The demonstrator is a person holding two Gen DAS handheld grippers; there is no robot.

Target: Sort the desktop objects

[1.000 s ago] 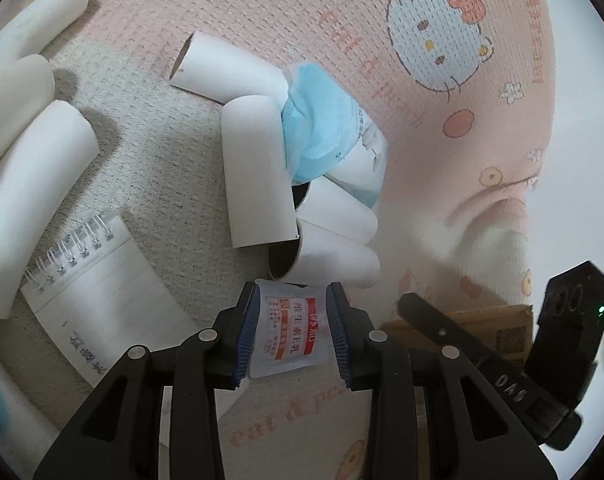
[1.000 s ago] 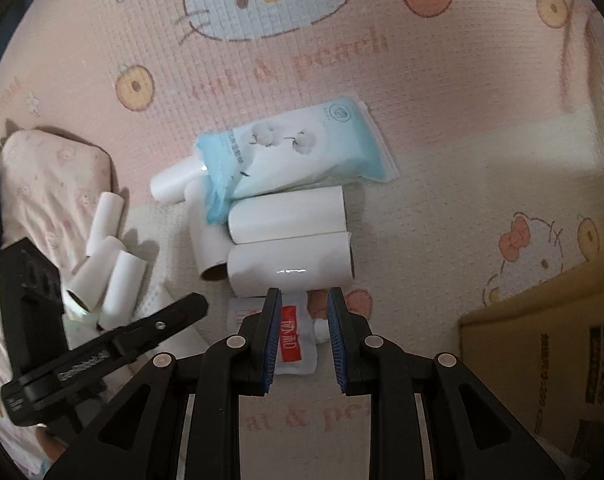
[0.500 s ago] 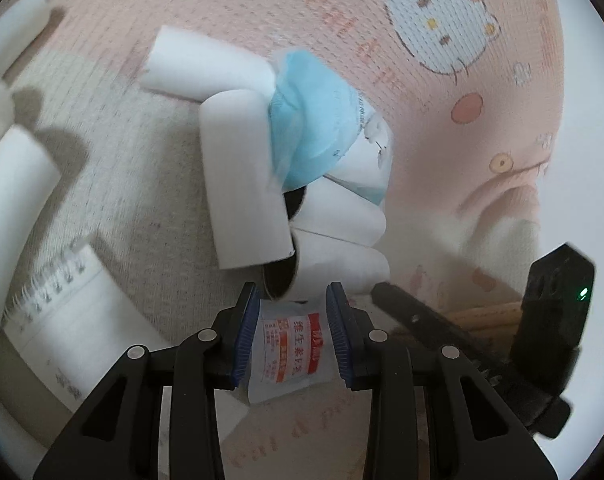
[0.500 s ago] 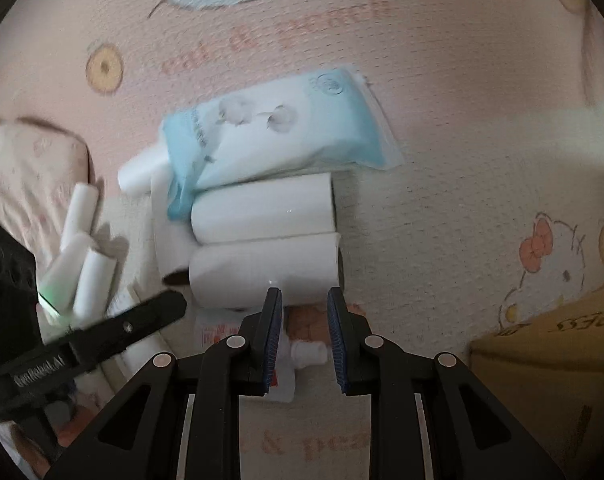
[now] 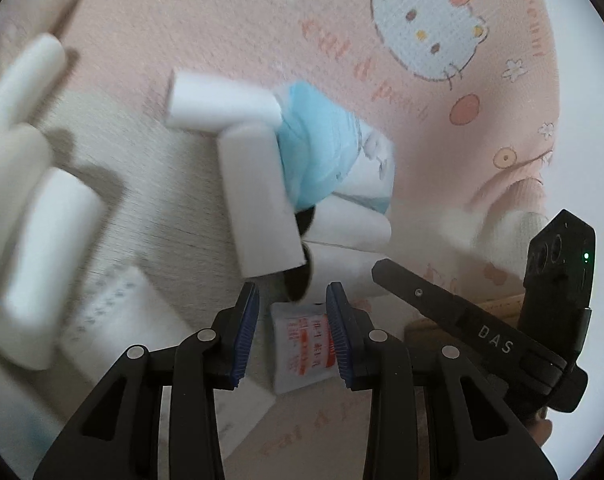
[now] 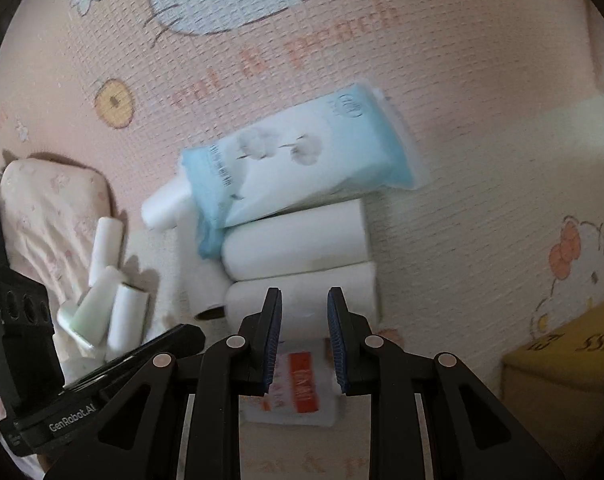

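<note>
Small white sachet with red print (image 5: pixel 303 346), flat on the pink cartoon-printed blanket (image 5: pixel 262 32), low in the left wrist frame, just under the gap of the left gripper (image 5: pixel 292 334). Same sachet (image 6: pixel 298 388) in the right wrist view at bottom centre, below the right gripper (image 6: pixel 303 336). Both sets of fingers moderately apart, holding nothing, blue pads bare; contact with the sachet not readable from either view.

Just above the sachet, a cluster of white paper-roll tubes (image 6: pixel 298 248) lying side by side, the nearest tube (image 6: pixel 302 300) touching or almost touching the sachet's upper edge. Across the tubes, a blue-and-white soft tissue pack (image 6: pixel 298 164), tilted. Further left in the left wrist frame, a spiral notepad (image 5: pixel 114 312), blurred, and more white rolls (image 5: pixel 50 260). Yellow cardboard box (image 6: pixel 565 372) at lower right of the right wrist frame.

Likely risks: thin, flat sachet sliding on the knit fabric instead of lifting; pads pinching blanket along with it; both grippers crowding one small target and colliding; a nudge to the nearest tube sending the leaning tissue pack off the pile.
</note>
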